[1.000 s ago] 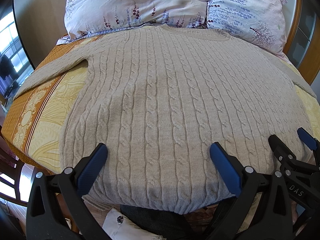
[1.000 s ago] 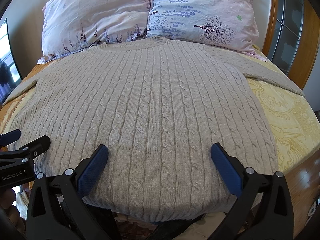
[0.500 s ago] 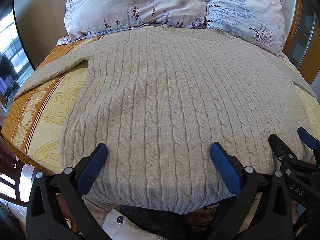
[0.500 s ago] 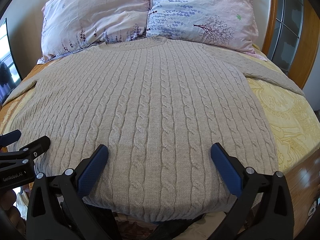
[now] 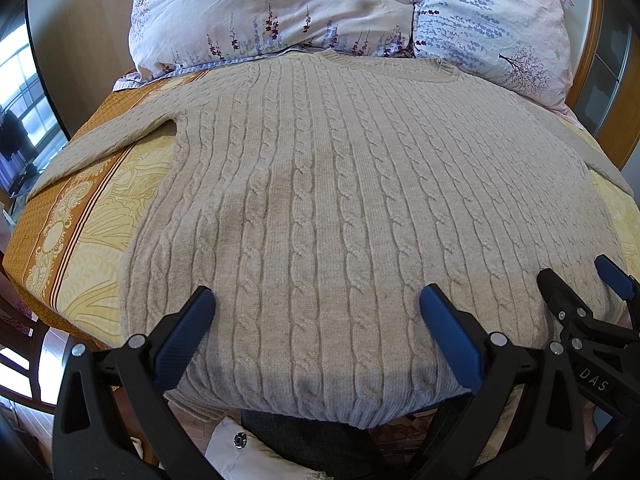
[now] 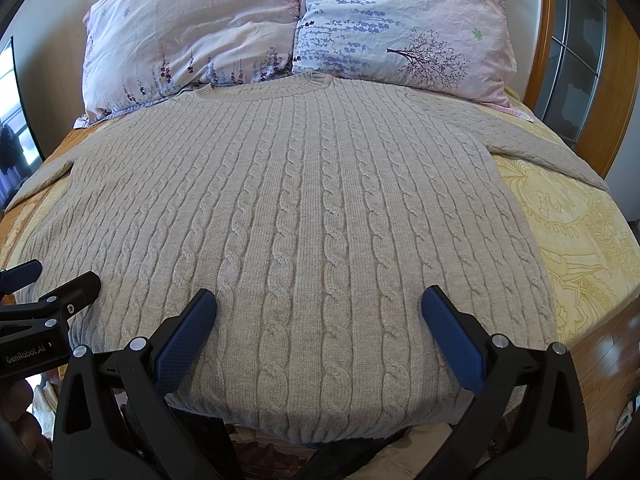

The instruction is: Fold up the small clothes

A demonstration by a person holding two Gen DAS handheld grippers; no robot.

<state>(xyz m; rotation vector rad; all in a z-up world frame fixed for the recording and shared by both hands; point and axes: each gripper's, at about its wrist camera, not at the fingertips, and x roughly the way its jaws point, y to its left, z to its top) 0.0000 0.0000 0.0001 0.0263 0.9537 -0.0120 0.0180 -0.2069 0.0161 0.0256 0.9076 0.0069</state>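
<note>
A beige cable-knit sweater (image 5: 340, 200) lies flat, front up, on the bed, collar toward the pillows and both sleeves spread outward; it also fills the right wrist view (image 6: 304, 208). My left gripper (image 5: 316, 304) is open and empty above the left part of the hem. My right gripper (image 6: 318, 304) is open and empty above the right part of the hem. Each gripper shows at the edge of the other's view: the right one (image 5: 580, 280), the left one (image 6: 48, 280).
Two floral pillows (image 5: 280, 12) (image 6: 400, 28) lie at the head of the bed. A yellow and orange patterned bedspread (image 5: 72, 216) (image 6: 580, 240) shows on both sides. A wooden frame with glass (image 6: 576, 52) stands at the right. The bed's near edge is just below the hem.
</note>
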